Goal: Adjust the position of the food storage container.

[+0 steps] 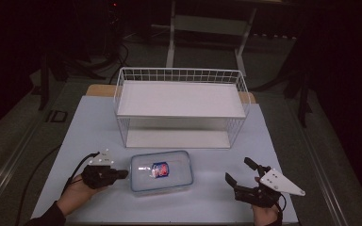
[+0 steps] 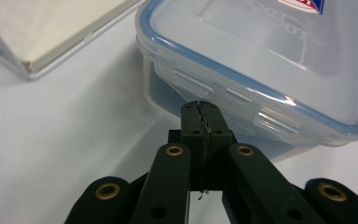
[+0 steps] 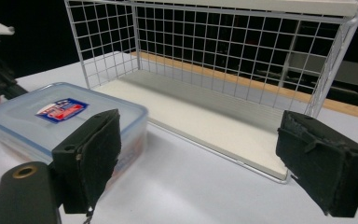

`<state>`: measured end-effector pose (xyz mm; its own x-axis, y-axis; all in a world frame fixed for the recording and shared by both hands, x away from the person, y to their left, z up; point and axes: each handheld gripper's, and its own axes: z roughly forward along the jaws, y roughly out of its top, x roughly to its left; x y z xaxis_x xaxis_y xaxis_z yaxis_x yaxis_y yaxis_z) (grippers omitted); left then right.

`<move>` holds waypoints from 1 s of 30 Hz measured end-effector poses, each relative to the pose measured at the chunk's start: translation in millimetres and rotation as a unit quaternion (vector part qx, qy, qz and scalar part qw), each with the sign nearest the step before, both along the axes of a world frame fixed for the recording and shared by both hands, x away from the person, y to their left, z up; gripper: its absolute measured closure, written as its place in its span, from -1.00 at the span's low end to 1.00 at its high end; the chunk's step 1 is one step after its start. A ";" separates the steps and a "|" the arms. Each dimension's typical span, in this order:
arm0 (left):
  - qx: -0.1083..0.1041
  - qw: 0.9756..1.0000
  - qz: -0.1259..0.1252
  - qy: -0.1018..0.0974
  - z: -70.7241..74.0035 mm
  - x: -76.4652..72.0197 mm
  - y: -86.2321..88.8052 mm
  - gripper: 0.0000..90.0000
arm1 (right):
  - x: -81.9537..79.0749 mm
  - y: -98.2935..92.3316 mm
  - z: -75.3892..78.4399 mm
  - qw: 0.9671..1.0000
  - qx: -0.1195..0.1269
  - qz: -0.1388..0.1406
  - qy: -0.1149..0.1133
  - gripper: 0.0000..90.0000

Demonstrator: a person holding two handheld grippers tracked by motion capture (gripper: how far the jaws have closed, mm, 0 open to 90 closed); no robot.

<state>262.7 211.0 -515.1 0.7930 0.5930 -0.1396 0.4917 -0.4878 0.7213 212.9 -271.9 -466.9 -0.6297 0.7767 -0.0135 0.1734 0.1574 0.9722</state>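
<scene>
A clear plastic food box (image 1: 161, 172) with a blue-rimmed lid and a red and blue label lies flat on the table in front of the wire rack. My left gripper (image 1: 125, 174) is at the box's left end, shut with nothing between its jaws. In the left gripper view its tips (image 2: 200, 108) sit right against the side latch of the box (image 2: 261, 60). My right gripper (image 1: 239, 171) rests to the right of the box, a short way off, with its jaws wide open and empty. The right gripper view has the box (image 3: 60, 119) just beyond the left pad (image 3: 91, 158).
A white wire rack (image 1: 181, 106) with a top shelf and a bottom board stands behind the box, its open front toward me. The pale table (image 1: 89, 127) ends close in front of both hands. Dark floor and a table frame lie beyond.
</scene>
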 end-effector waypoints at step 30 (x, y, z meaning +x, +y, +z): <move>-0.024 1.000 0.004 0.011 7.4 21.8 -26.4 0.98 | -2.2 -0.3 0.3 1.000 -0.002 0.003 0.003 -0.69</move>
<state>284.5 184.6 -507.7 0.7847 0.5915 -0.1857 0.5117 -0.4489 0.7326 210.8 -272.2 -466.6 -0.6336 0.7735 -0.0131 0.1776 0.1619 0.9707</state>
